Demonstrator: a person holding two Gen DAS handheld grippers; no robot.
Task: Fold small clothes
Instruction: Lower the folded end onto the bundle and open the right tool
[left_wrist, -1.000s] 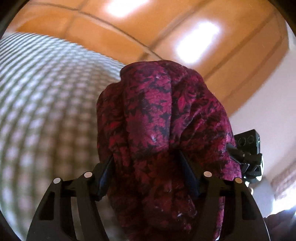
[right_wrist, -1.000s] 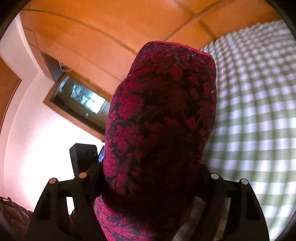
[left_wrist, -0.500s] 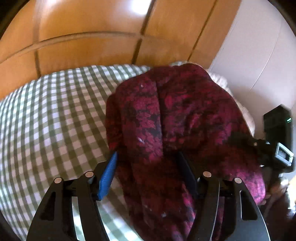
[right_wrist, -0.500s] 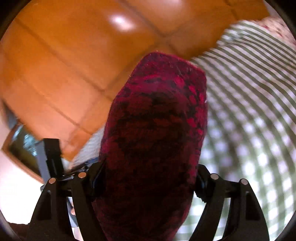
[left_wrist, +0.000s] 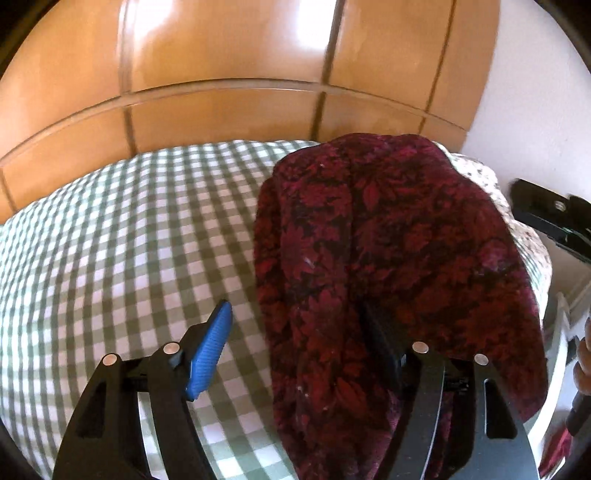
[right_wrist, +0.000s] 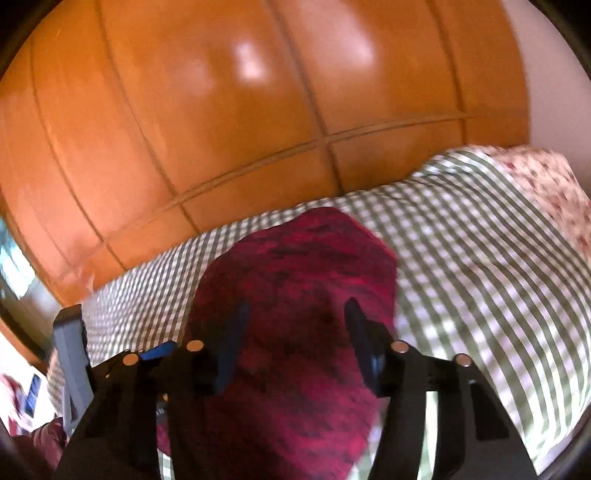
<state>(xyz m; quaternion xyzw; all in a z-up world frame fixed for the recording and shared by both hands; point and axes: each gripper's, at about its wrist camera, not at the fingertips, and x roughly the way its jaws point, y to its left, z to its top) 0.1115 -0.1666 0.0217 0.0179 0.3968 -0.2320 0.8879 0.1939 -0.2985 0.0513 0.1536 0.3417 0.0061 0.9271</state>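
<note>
A dark red garment with a black leaf print (left_wrist: 388, 258) lies in a loose heap on the green-and-white checked bed cover (left_wrist: 110, 240). My left gripper (left_wrist: 295, 332) is open; its blue-padded left finger (left_wrist: 210, 350) is bare over the cover, and the right finger is draped by the cloth. In the right wrist view the same garment (right_wrist: 295, 295) lies between and under the fingers of my right gripper (right_wrist: 295, 325), which stands open with both fingers clear of any pinch. The other gripper's body shows at the left edge (right_wrist: 70, 354).
A glossy wooden headboard (left_wrist: 258, 74) rises behind the bed. A floral-print pillow (right_wrist: 546, 184) lies at the far right of the bed. A white wall (left_wrist: 535, 92) is to the right. The other gripper's black body (left_wrist: 546, 218) shows at the right edge.
Both grippers have come down from holding the garment up to the bed. Both have opened and let the cloth go; it now rests on the checked cover.
</note>
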